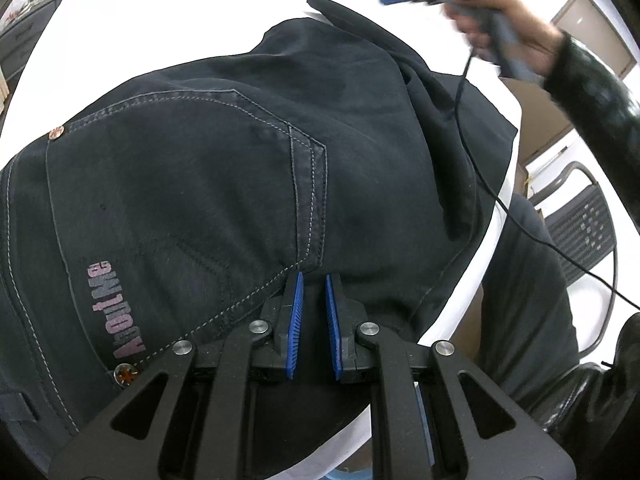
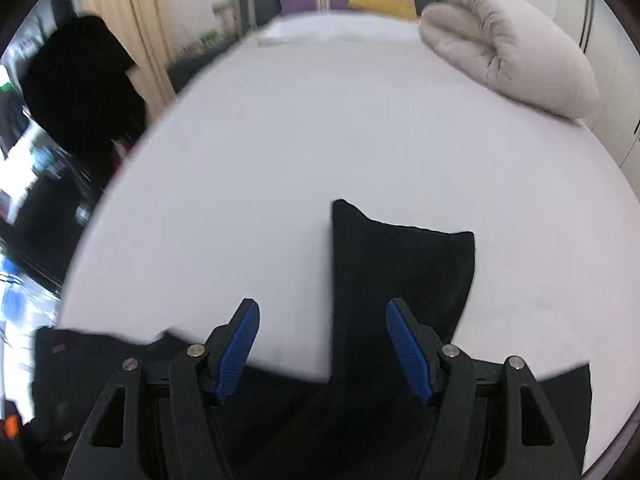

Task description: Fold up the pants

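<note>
Both wrist views look steeply down, sharing the pants (image 1: 240, 152).

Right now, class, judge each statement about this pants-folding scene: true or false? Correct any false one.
1. The pants are dark. True.
2. The right gripper is clamped on a pant leg. False: its jaws stand apart, pressing on nothing.
3. The left gripper has its blue pads close together. True.
4. The pants lie on a wooden floor. False: they lie on a white bed.
5. A rolled pale duvet sits on the bed near the pillows. True.
</note>
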A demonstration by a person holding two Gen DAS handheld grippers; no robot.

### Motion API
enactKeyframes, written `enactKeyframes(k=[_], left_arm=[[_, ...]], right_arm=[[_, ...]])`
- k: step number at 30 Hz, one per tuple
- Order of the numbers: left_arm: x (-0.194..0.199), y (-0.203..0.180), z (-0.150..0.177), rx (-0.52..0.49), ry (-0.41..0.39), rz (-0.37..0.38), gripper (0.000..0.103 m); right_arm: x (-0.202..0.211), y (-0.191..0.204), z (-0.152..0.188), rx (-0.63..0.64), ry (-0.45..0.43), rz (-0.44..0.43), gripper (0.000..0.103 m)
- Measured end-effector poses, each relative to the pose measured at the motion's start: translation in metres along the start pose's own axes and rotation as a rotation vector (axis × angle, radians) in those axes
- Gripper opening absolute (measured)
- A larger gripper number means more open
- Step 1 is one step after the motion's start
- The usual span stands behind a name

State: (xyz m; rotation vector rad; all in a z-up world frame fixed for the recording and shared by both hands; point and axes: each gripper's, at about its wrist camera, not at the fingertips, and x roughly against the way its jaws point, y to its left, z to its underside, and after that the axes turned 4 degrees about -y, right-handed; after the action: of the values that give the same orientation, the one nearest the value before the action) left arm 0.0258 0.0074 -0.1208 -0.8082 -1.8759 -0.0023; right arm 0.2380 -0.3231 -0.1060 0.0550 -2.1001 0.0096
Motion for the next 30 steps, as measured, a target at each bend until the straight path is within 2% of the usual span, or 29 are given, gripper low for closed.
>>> enactKeyframes(k=[2,5,7,8,11,14,16,17,20,22,24,26,28,29,30], left_arm=[[0.003,0.004,0.000,0.006,0.001,0.006,0.012],[0.004,0.007,-0.001,0.013,0.002,0.012,0.012],[0.004,0.008,-0.001,0.014,0.003,0.014,0.012],[0.006,0.009,-0.003,0.013,0.004,0.015,0.012],[0.008,0.011,-0.004,0.010,0.003,0.011,0.012],[0.008,0.009,-0.005,0.012,0.003,0.003,0.012],[0.008,0.008,-0.005,0.017,0.001,-0.001,0.012],[0.008,0.008,-0.005,0.019,-0.001,-0.004,0.012],[0.008,0.004,-0.004,0.020,-0.006,-0.021,0.012],[0.008,0.000,-0.003,0.018,-0.006,-0.037,0.012],[0.007,-0.005,-0.004,0.018,-0.005,-0.057,0.012],[0.006,-0.009,-0.005,0.021,-0.002,-0.074,0.012],[0.006,-0.012,-0.005,0.026,0.002,-0.086,0.012],[0.006,-0.015,-0.005,0.027,0.005,-0.095,0.012],[0.006,-0.017,-0.006,0.026,0.009,-0.105,0.012]], right_arm=[[-0.029,-0.010,-0.008,-0.023,0.053,0.066,0.066],[-0.057,-0.017,-0.009,-0.054,0.110,0.088,0.053],[-0.065,-0.018,-0.004,-0.038,0.129,0.094,0.014],[-0.062,-0.019,-0.001,-0.041,0.121,0.088,0.007],[-0.032,-0.034,0.005,-0.100,0.037,0.036,0.004],[0.031,-0.079,0.023,-0.265,-0.115,-0.060,0.004],[0.070,-0.120,0.050,-0.395,-0.215,-0.107,0.004],[0.091,-0.144,0.071,-0.468,-0.268,-0.115,0.004],[0.125,-0.215,0.148,-0.681,-0.354,-0.098,0.004],[0.130,-0.251,0.202,-0.813,-0.353,-0.063,0.004],[0.124,-0.277,0.262,-0.967,-0.320,-0.068,0.004],[0.120,-0.281,0.303,-1.065,-0.318,-0.074,0.004],[0.115,-0.285,0.339,-1.185,-0.343,-0.112,0.009],[0.111,-0.287,0.353,-1.248,-0.373,-0.167,0.008],[0.104,-0.289,0.355,-1.273,-0.392,-0.198,0.012]])
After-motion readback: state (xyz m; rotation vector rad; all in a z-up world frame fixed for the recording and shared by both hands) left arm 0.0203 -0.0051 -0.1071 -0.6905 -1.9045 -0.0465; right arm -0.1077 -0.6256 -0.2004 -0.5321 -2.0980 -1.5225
